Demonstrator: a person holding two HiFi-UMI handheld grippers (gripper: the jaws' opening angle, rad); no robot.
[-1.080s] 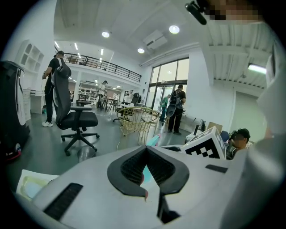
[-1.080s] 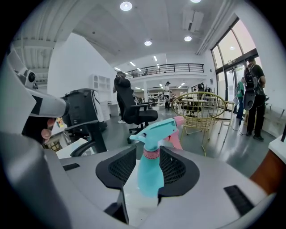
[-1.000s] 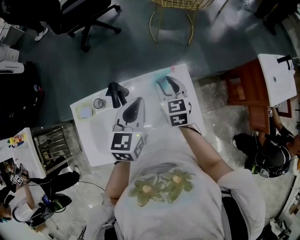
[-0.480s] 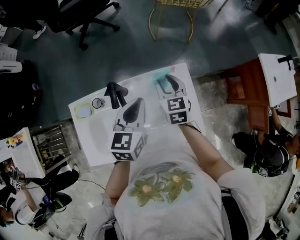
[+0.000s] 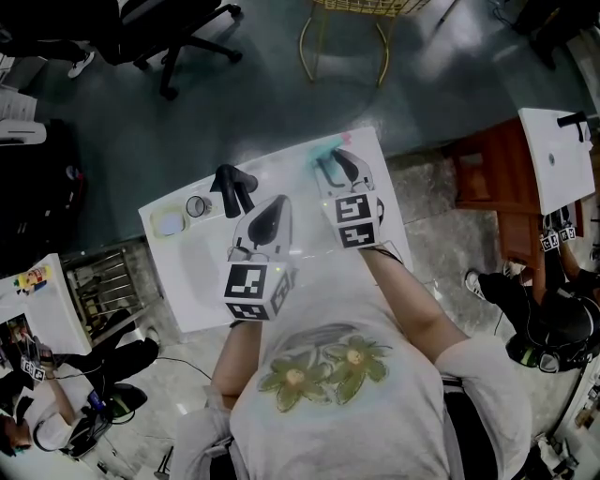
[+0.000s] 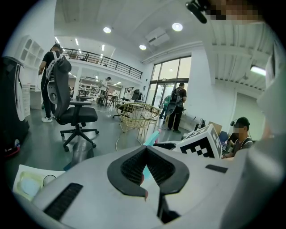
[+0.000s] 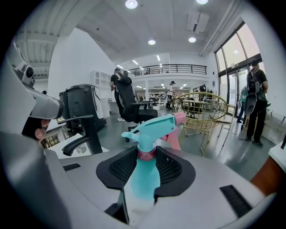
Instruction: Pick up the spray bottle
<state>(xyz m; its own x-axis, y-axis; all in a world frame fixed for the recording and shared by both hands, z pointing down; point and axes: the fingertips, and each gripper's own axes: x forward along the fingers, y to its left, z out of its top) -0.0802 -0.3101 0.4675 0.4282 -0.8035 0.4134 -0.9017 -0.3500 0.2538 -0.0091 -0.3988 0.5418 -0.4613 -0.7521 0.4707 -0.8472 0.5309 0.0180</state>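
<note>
- White counter [image 5: 192, 272] fills the middle of the head view, with grey floor beyond its far edge.
- A black office chair [image 5: 159, 37] stands on that floor, well apart from the counter, and a gold wire basket [image 5: 361, 7] stands further right.
- The right gripper [image 7: 145, 156] reaches to the far right part of the counter and is clenched on the spray bottle, one jaw pad pressed against each side of the bottle's body just below the neck.
- The left gripper [image 6: 145, 150] sits over the middle of the counter, clenched on nothing, its jaw tips meeting.
- The spray bottle [image 7: 145, 179] is teal with a pink nozzle and trigger and stands upright between the right gripper's jaws, head pointing away to the right; whether its base rests on the counter cannot be told.
- A black stand-like object [image 5: 232, 186] sits just beyond the left gripper's tips.
- A pale round pad [image 5: 170, 223] and a small round ring [image 5: 198, 206] lie near the counter's far left corner.
</note>
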